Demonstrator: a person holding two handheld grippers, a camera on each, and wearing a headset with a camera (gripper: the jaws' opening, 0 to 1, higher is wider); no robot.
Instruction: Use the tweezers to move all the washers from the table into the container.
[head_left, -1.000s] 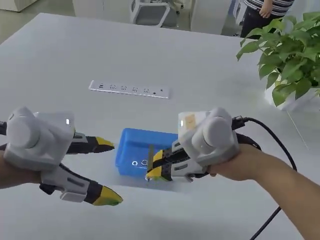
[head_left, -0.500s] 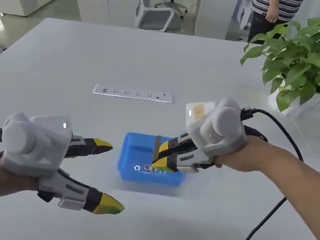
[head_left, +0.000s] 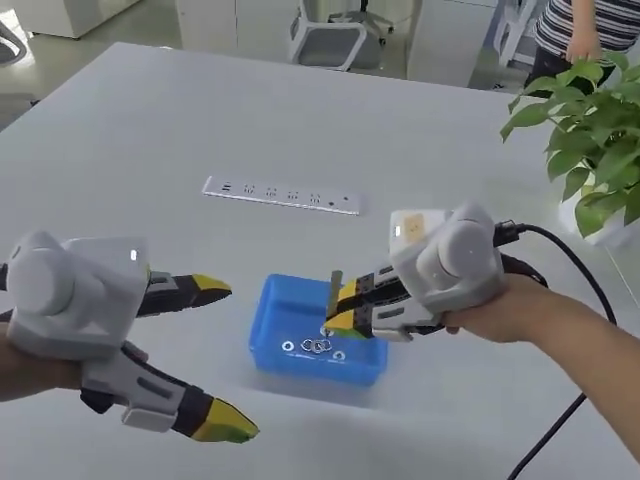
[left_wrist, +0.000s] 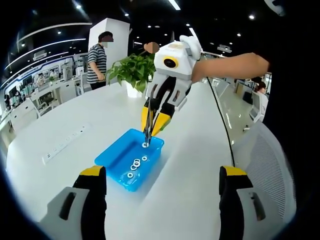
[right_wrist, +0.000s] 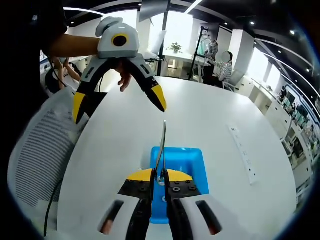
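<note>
With my right gripper (head_left: 345, 312) clamped on the tweezers (head_left: 336, 286), tips over the container (head_left: 300, 366) holding the washers (head_left: 317, 346), and my left gripper (head_left: 225, 360) spread wide beside it, I judge depositing underway; next: release, then retract.

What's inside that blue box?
A few small washers lie on the floor of the blue container. The right gripper, holding tweezers, hides one corner in the head view.
</note>
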